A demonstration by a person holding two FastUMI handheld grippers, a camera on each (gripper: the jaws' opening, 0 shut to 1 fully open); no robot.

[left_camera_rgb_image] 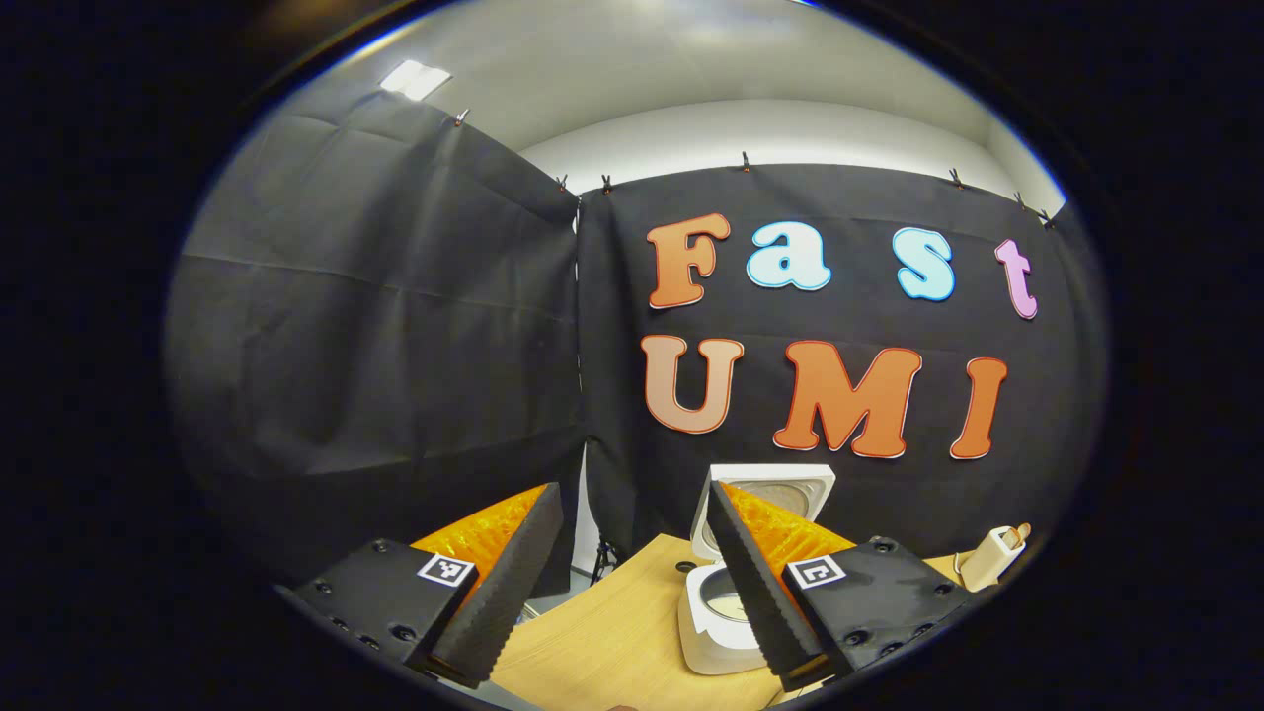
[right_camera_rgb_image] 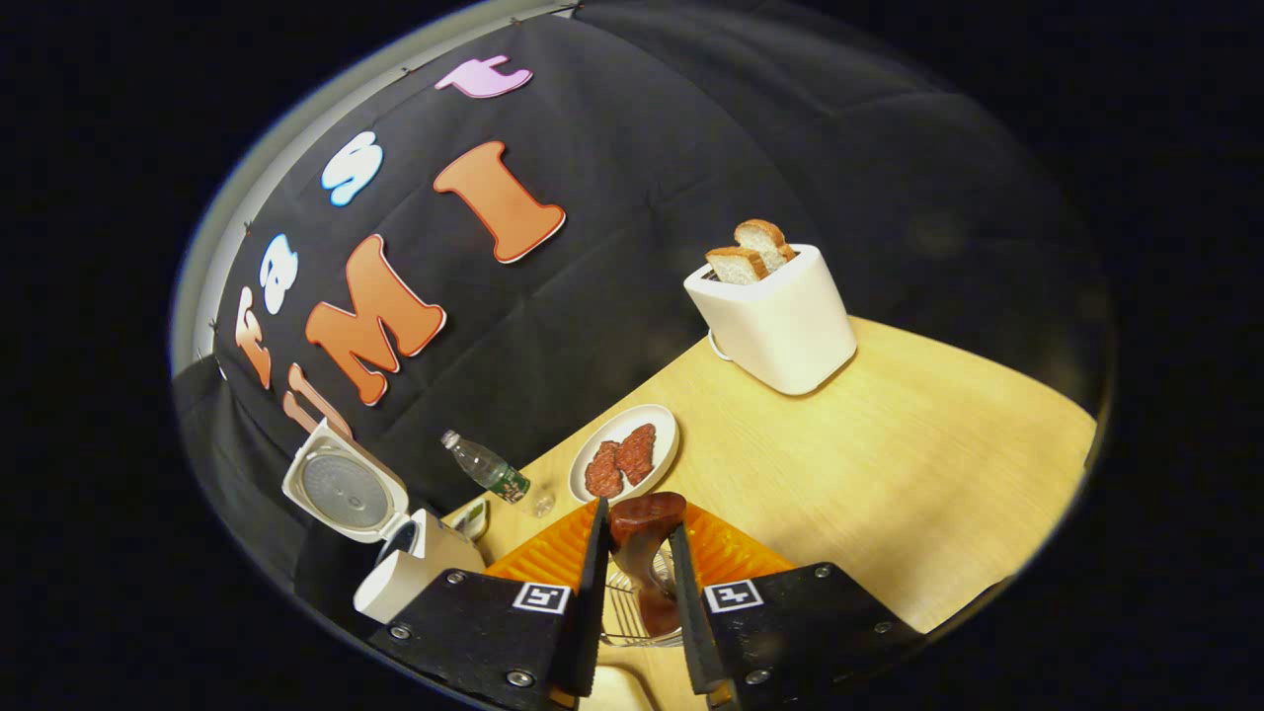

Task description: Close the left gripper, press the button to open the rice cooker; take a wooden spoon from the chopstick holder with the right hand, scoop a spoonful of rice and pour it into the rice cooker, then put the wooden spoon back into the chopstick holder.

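In the right gripper view, the right gripper [right_camera_rgb_image: 637, 553] has its jaws clenched on the handle of a dark brown wooden spoon [right_camera_rgb_image: 644, 528], above a wire chopstick holder [right_camera_rgb_image: 624, 612] near the light wooden table's [right_camera_rgb_image: 889, 454] front edge. The white rice cooker [right_camera_rgb_image: 405, 553] stands lid-up at the table's back-left corner, beside a clear plastic bottle [right_camera_rgb_image: 486, 466], an oval white plate of reddish patties [right_camera_rgb_image: 624, 454] and a white toaster with two bread slices [right_camera_rgb_image: 775, 316]. In the left gripper view, the left gripper [left_camera_rgb_image: 632, 573] hangs with jaws released, well apart, just before the open cooker.
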